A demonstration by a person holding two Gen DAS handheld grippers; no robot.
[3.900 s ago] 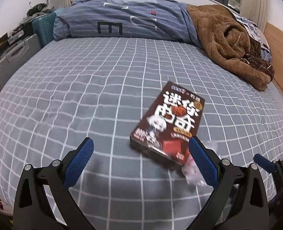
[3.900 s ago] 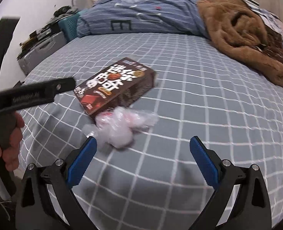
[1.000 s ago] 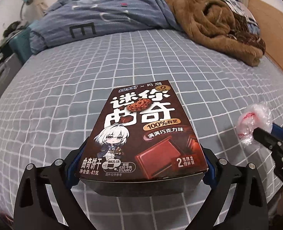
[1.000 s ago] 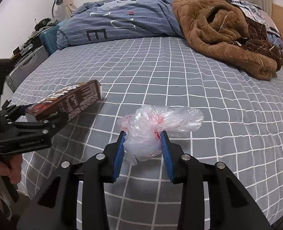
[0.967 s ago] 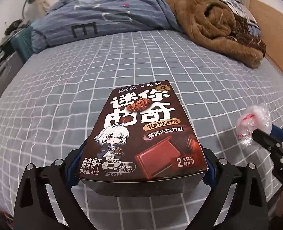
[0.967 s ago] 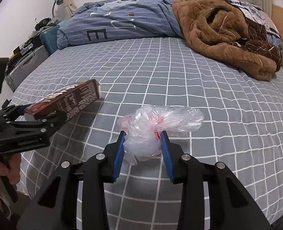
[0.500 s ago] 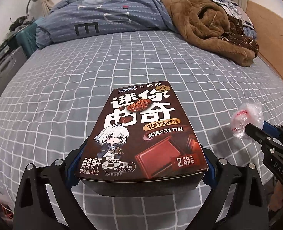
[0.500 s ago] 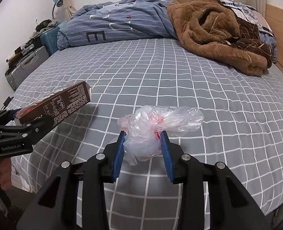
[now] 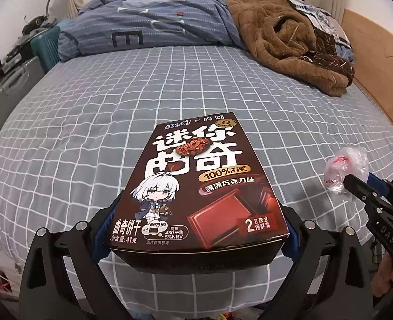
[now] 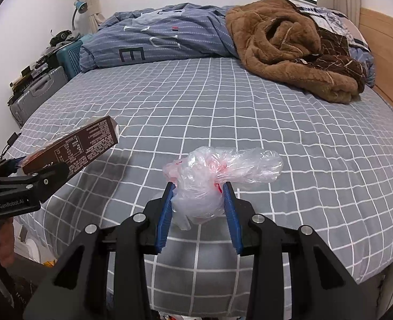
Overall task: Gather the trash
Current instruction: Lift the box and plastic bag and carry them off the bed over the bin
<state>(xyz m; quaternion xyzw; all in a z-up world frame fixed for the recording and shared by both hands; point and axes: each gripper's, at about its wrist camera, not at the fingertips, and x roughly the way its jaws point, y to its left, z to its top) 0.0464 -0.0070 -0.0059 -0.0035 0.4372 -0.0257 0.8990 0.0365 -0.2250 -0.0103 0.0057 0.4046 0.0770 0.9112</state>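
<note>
Over on the left side, past the edge of the bed (image 9: pixel 89 112), a grey suitcase (image 10: pixel 40 90) and a teal case (image 10: pixel 68 56) are standing by the wall. Above the grey checked sheet, the left gripper (image 9: pixel 193 229) is holding a dark brown cookie box (image 9: pixel 196 186) up in the air. Its blue pads (image 9: pixel 101 237) are pressing on the two long sides of the box, so its jaws are standing wide. From the right wrist camera, the same box (image 10: pixel 73 146) is showing at the left, clear of the sheet. Further right, the right gripper (image 10: pixel 197 210) is squeezing a crumpled clear plastic bag (image 10: pixel 212 178) with red marks on it. Its jaws are sitting narrow, and the bag is bulging out above them. The bag is hanging over the near part of the bed, not touching it. At the far end, a blue striped duvet (image 9: pixel 153 26) is lying bunched up, and to its right a brown fuzzy blanket (image 9: pixel 284 42) is lying in a heap.
</note>
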